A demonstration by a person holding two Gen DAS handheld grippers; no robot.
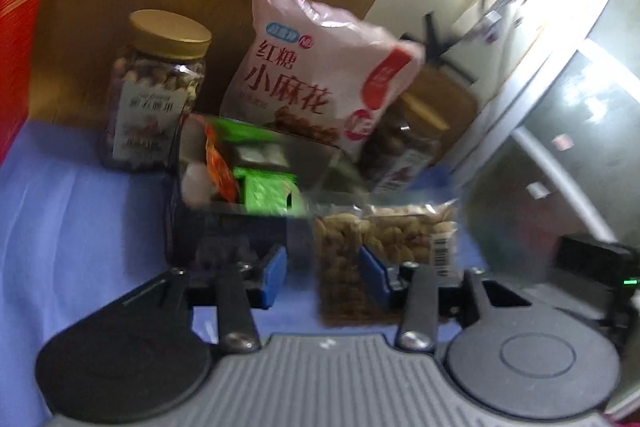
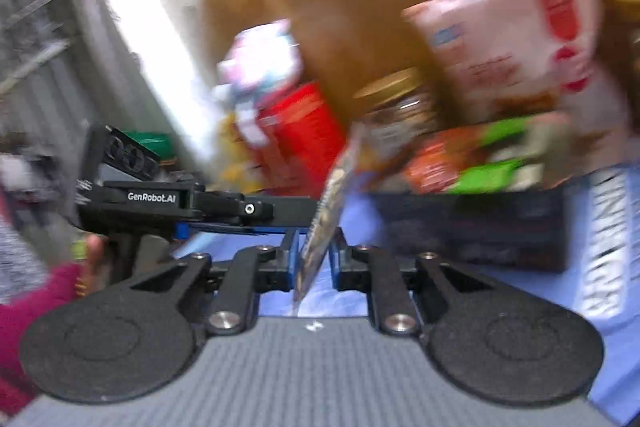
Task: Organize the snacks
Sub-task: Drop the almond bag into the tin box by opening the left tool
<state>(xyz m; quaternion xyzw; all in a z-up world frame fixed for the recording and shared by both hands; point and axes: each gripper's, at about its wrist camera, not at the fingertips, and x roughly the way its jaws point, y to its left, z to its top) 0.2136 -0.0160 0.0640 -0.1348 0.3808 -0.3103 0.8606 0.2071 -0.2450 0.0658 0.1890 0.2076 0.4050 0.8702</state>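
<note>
Blue-covered bench (image 1: 60, 227): right hand-held gripper (image 2: 314, 263) pinching peanut packet (image 2: 326, 223) edge-on, upright; left hand-held gripper (image 1: 322, 273) released, flanking it.

Two grippers: the left gripper (image 1: 323, 273) and the right gripper (image 2: 314, 259). Two gold-lidded glass jars of nuts: one jar (image 1: 154, 91) at the left, a second jar (image 1: 404, 143) at the right, partly hidden. One large pink snack bag (image 1: 320, 75) with red print. One clear packet of peanuts (image 1: 384, 231). One dark basket (image 1: 224, 223) holding small wrapped snacks: at least two green packets (image 1: 264, 193) and one orange packet (image 1: 218, 163); blur prevents a surer count. One red box (image 1: 20, 43). One pink-and-white pack (image 2: 260, 67), blurred. One blue cloth (image 1: 80, 227) underneath
</note>
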